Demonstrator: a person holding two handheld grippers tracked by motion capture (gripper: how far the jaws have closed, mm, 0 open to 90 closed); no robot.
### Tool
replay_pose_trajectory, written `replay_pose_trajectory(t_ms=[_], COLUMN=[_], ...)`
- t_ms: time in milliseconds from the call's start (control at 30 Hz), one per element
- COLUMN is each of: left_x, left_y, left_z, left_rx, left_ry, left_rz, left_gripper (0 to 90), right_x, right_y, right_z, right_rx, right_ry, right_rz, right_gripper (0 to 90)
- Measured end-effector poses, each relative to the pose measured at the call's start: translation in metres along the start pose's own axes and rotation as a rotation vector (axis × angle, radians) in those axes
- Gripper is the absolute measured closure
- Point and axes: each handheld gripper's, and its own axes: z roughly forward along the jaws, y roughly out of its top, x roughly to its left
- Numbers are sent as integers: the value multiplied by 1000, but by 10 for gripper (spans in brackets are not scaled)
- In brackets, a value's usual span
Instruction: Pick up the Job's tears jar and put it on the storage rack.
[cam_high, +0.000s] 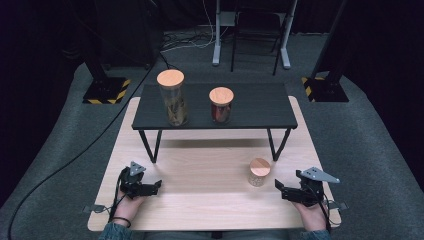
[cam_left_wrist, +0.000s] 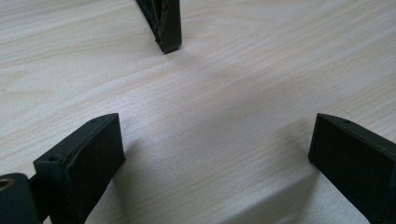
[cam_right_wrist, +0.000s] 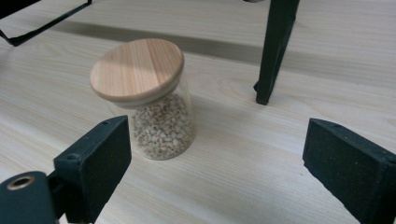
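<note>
Nearest the camera, the right gripper (cam_high: 281, 189) at lower right stands wide open, holding nothing, near one small jar (cam_high: 259, 172) of pale grains on the worktop (cam_high: 200, 200). Left gripper (cam_high: 154, 187), lower left, is equally open and empty. Two taller jars' (cam_high: 171, 97) contents are hard to make out.

Two black handheld grippers: the left gripper (cam_high: 159, 184) and right gripper (cam_high: 276, 185) each carry a grey three-cornered plate (cam_high: 136, 167) at twelve o'clock, thick matte rectangular pads (cam_right_wrist: 95, 158), trailing black cables. Dark wristband (cam_high: 120, 220), blue-grey sleeves (cam_high: 114, 233).
</note>
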Motion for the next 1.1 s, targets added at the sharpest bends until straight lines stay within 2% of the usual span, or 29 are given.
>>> replay_pose_trajectory(t_ms=[600, 933, 1100], left_x=[0, 0, 0], left_y=[1, 1, 1], left_z=[1, 1, 1], left_rx=[0, 0, 0], left_ry=[-1, -1, -1], left_rz=[0, 1, 1], left_gripper=[27, 28, 28], right_x=[20, 30, 32], right_y=[6, 6, 7], right_z=[6, 24, 35], right_rx=[-21, -8, 3], right_ry=[54, 67, 69], right_rz=[-37, -69, -70], right_gripper=[75, 95, 101])
